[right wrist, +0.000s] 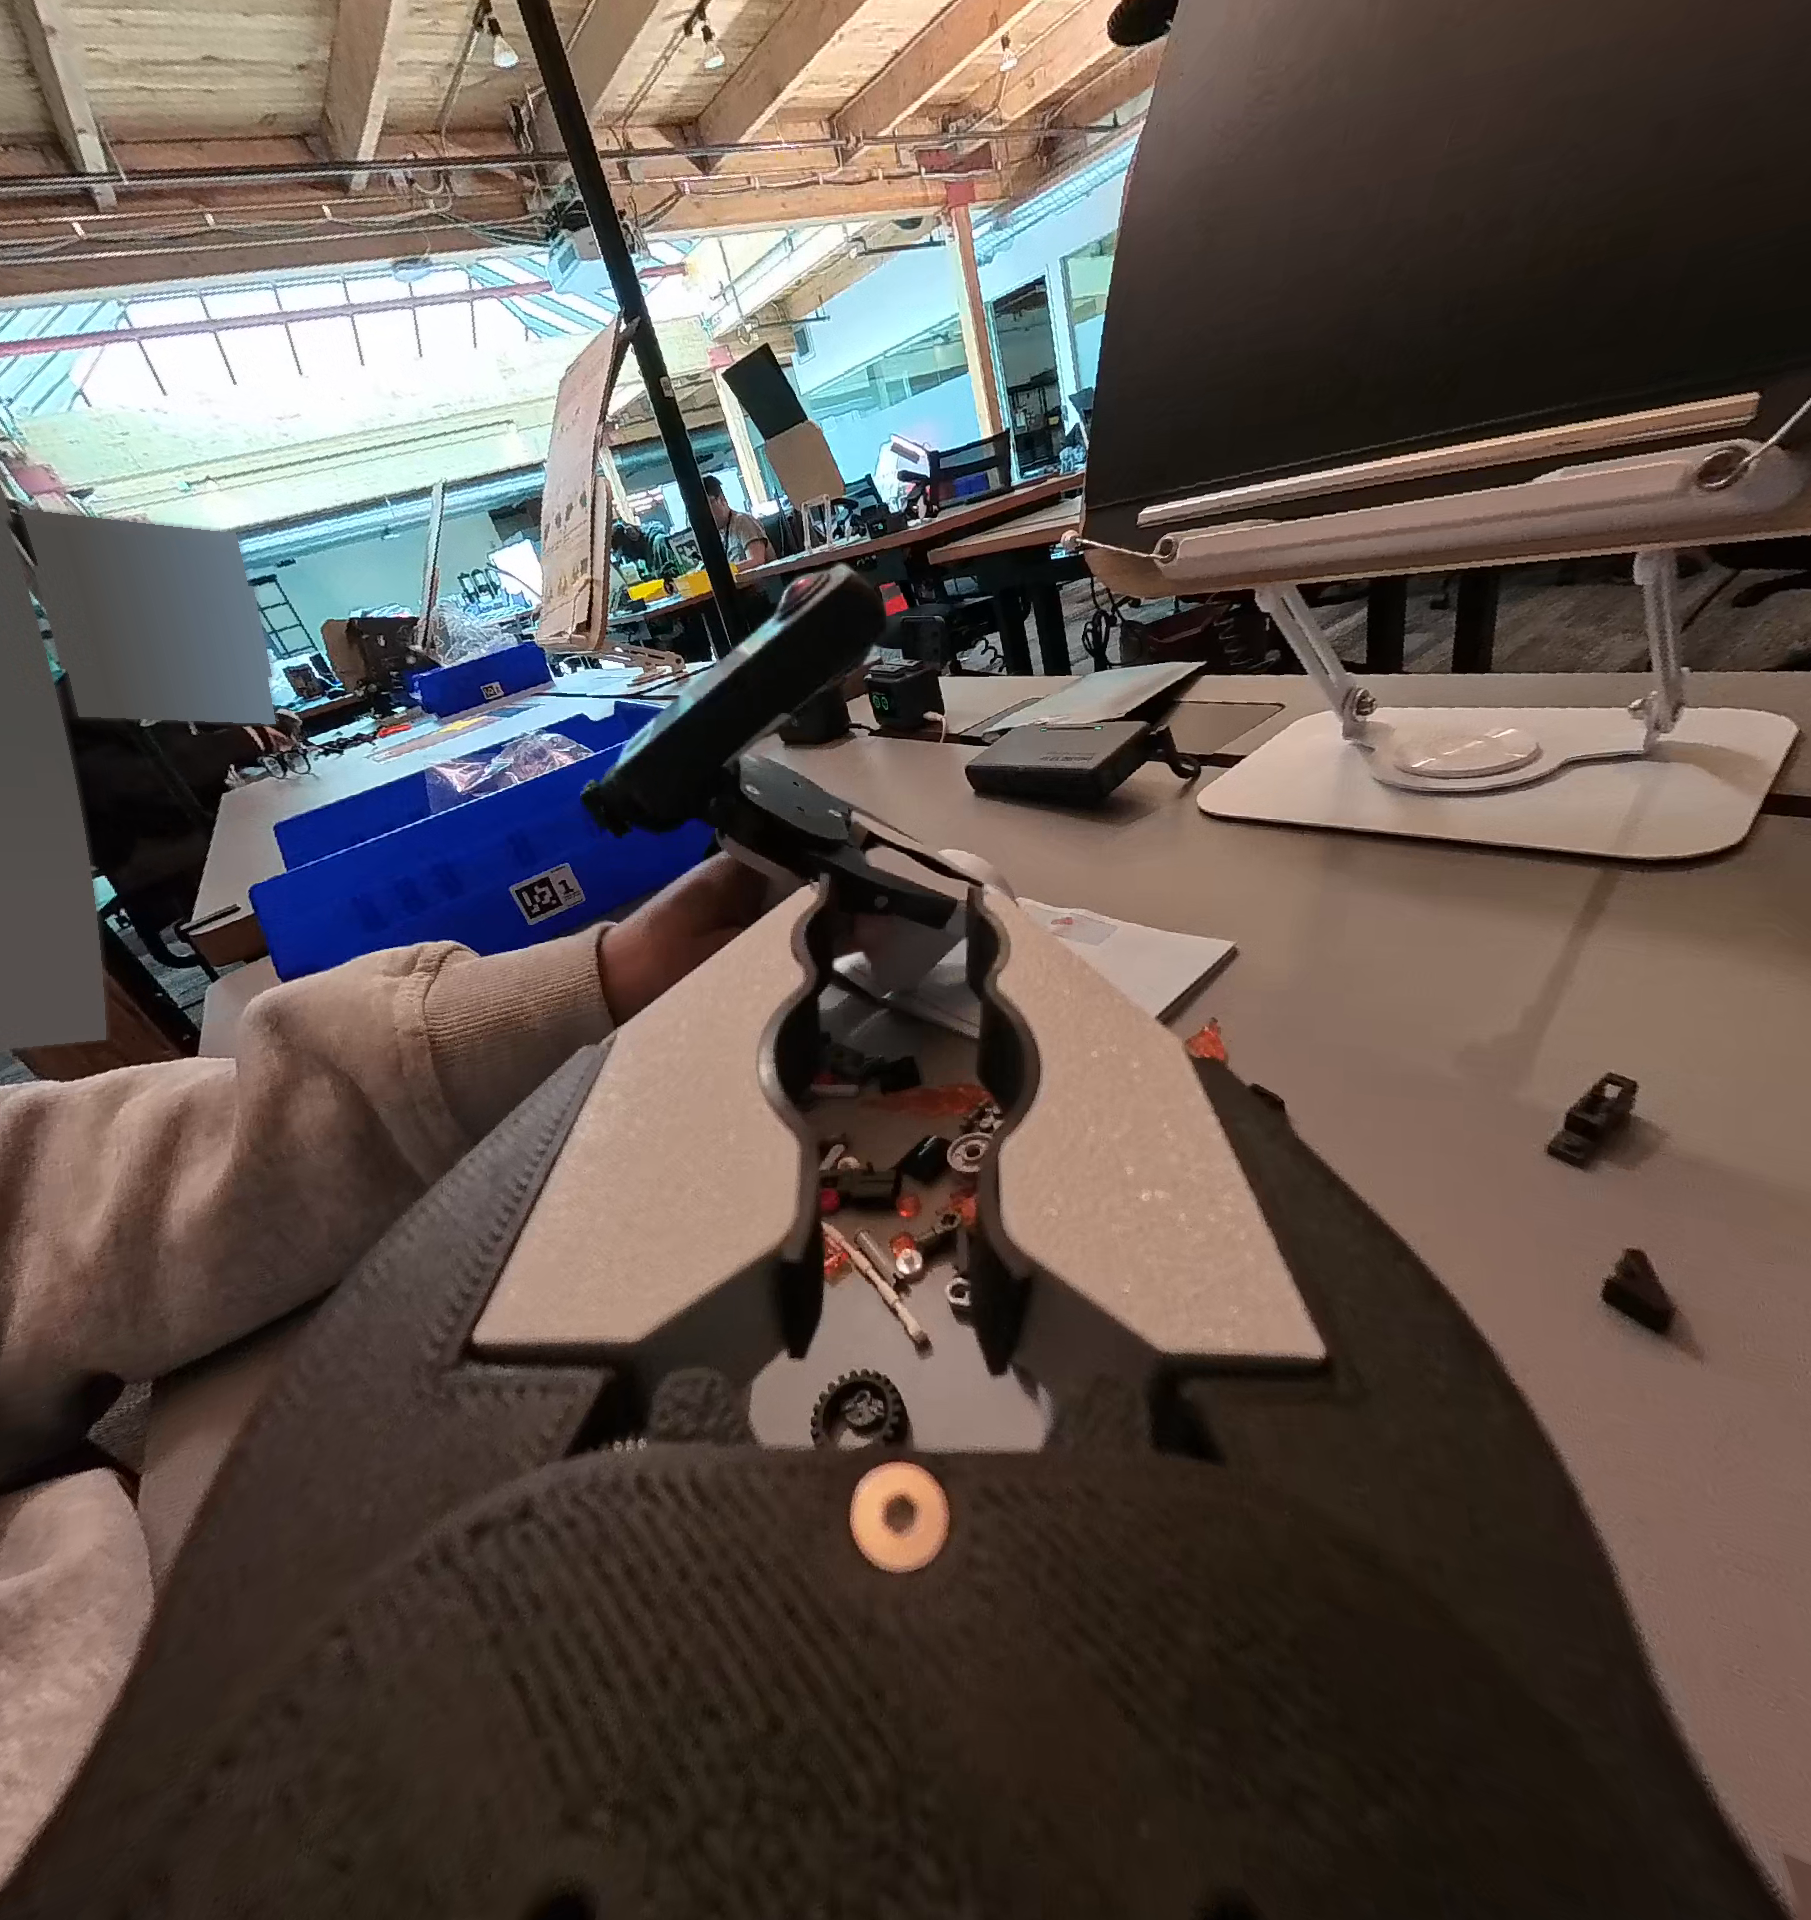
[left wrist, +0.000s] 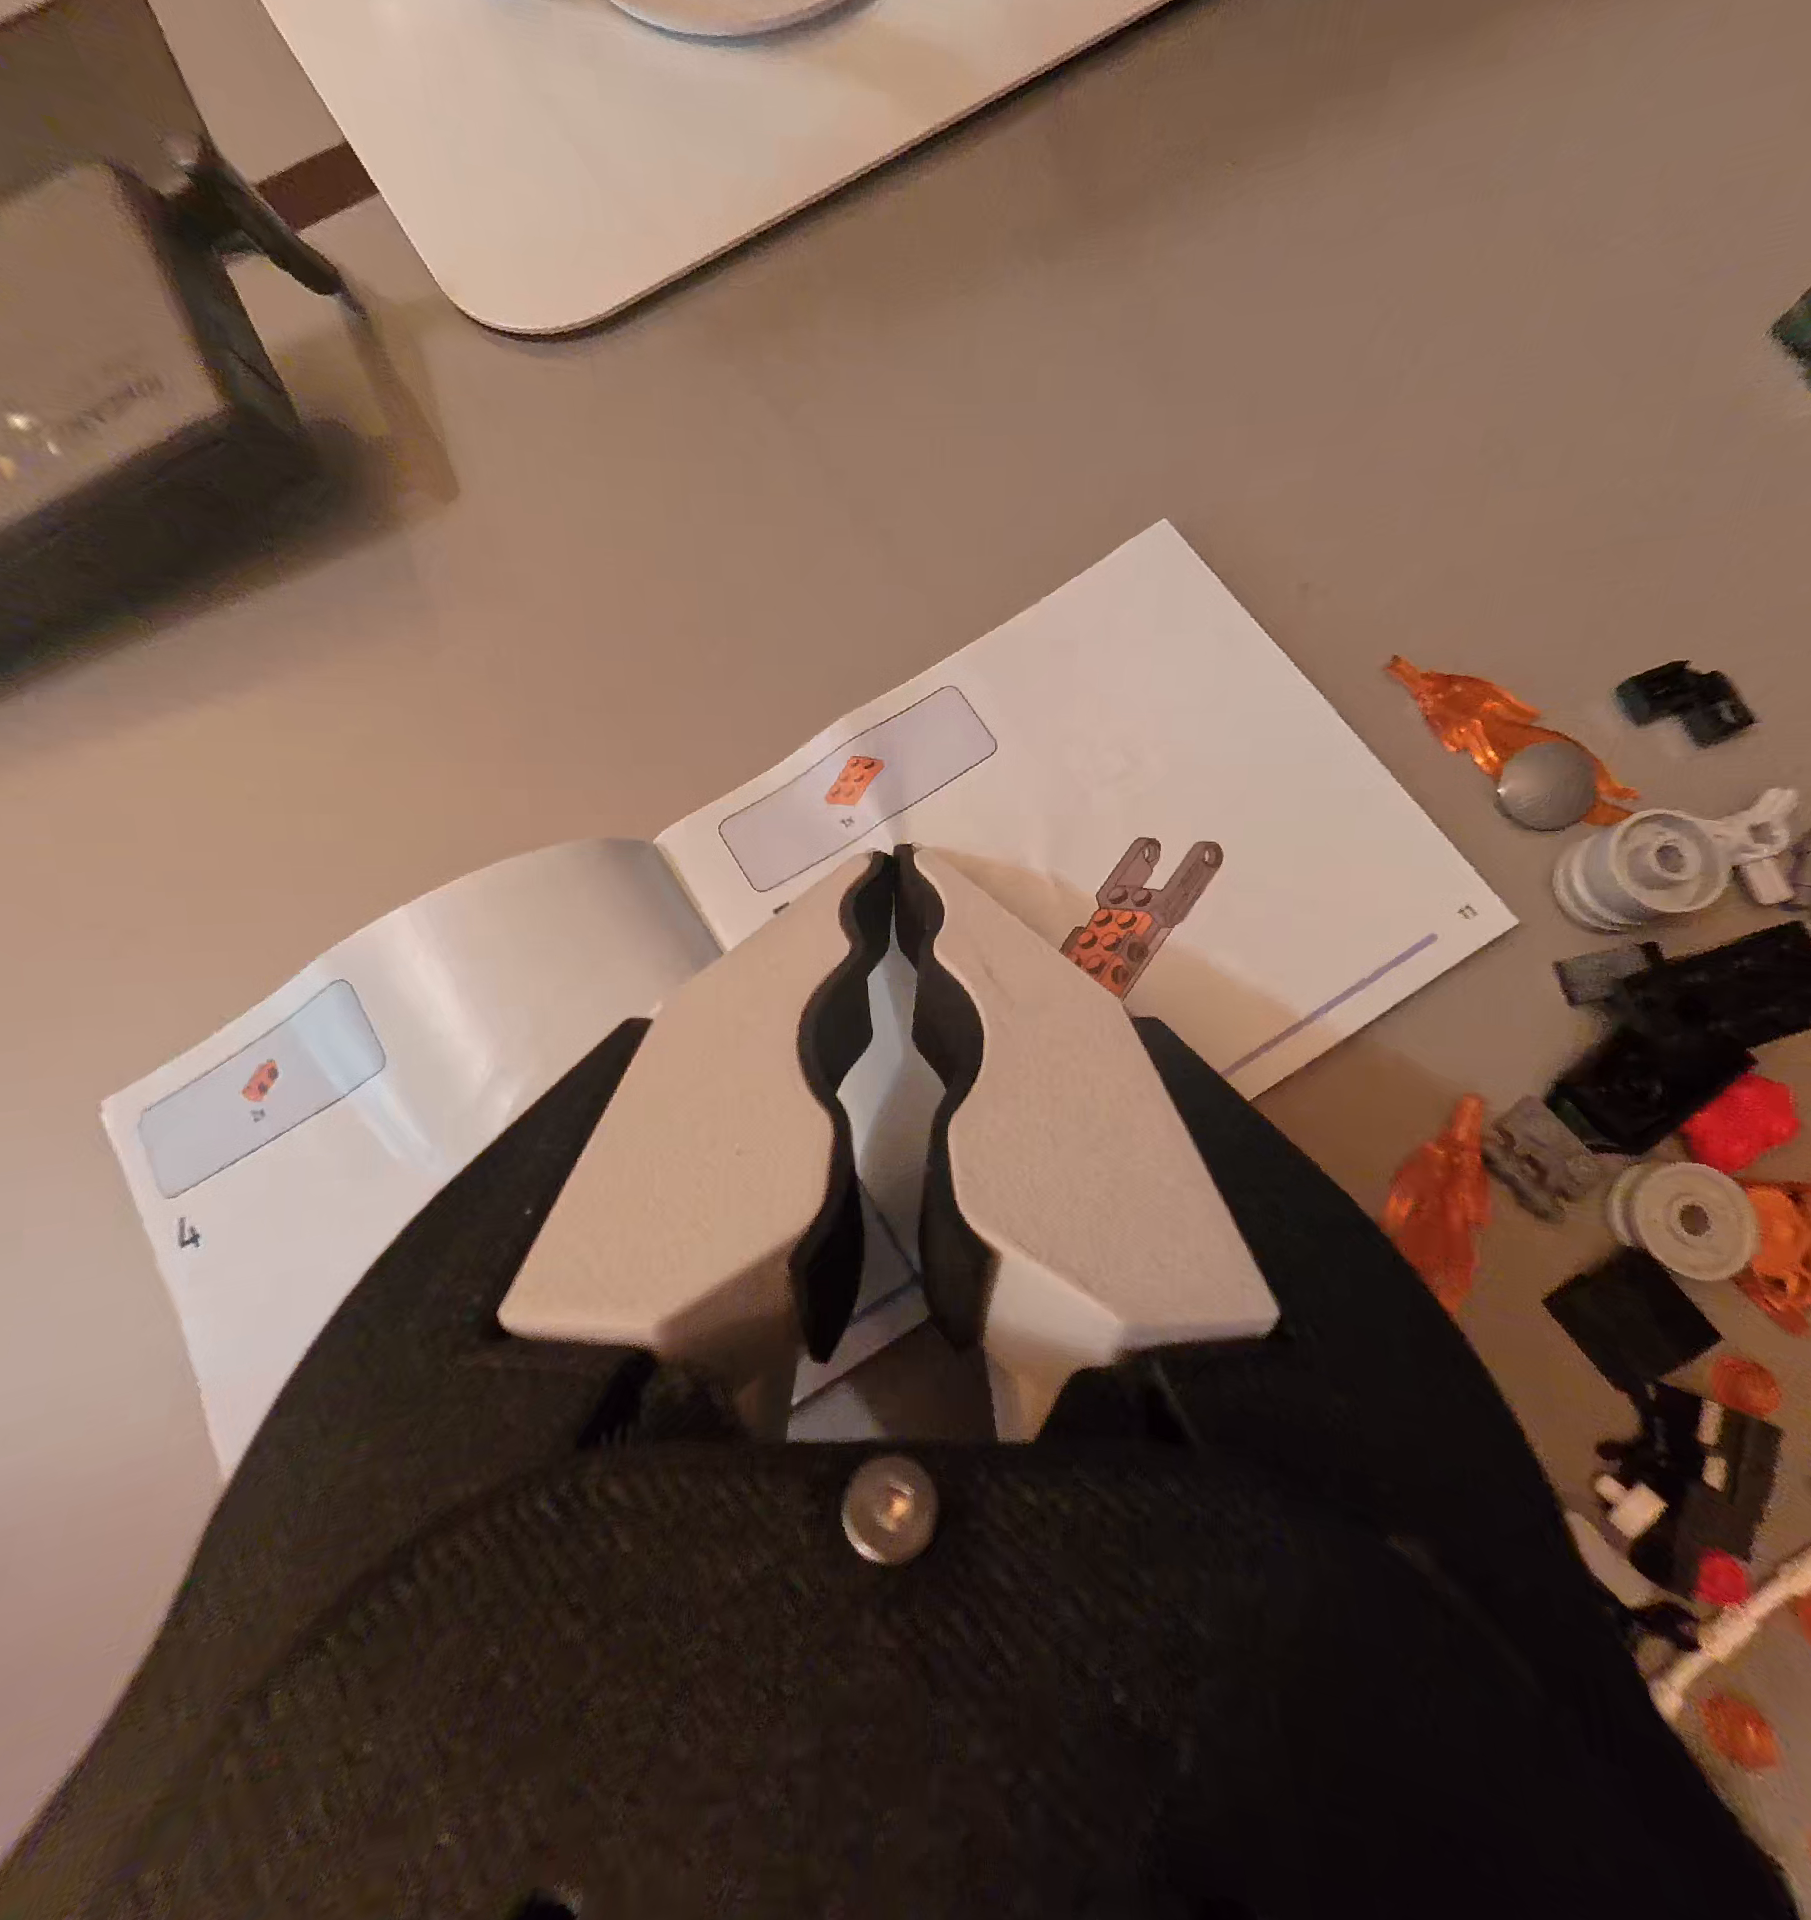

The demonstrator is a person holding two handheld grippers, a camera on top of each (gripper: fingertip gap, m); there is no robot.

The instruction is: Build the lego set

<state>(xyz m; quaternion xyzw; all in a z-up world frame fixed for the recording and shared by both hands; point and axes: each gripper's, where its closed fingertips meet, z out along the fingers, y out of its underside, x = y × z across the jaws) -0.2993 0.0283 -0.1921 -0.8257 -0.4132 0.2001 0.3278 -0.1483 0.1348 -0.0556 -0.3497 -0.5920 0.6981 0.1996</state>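
My left gripper [left wrist: 896, 857] is shut, its tips touching just above the open instruction booklet [left wrist: 1192, 727]; I see nothing held between them. Loose Lego pieces [left wrist: 1690, 1039], black, grey, red and clear orange, lie in a pile right of the booklet. My right gripper [right wrist: 899, 914] is open and empty, raised above the table. Through its gap I see the pile of pieces [right wrist: 901, 1174] and a small black tyre [right wrist: 859, 1408]. The left gripper [right wrist: 911, 914] shows beyond it, held by a hand over the booklet [right wrist: 1140, 956].
A white monitor stand base [left wrist: 672, 156] [right wrist: 1483, 790] and a black box device [left wrist: 80, 416] [right wrist: 1062, 764] stand at the back. Two small black pieces [right wrist: 1597, 1117] [right wrist: 1639, 1288] lie apart on the right. Blue bins [right wrist: 444, 862] sit far left. A sleeved arm [right wrist: 257, 1143] crosses the left. Spacing between my two grippers at the tips: around 25 cm.
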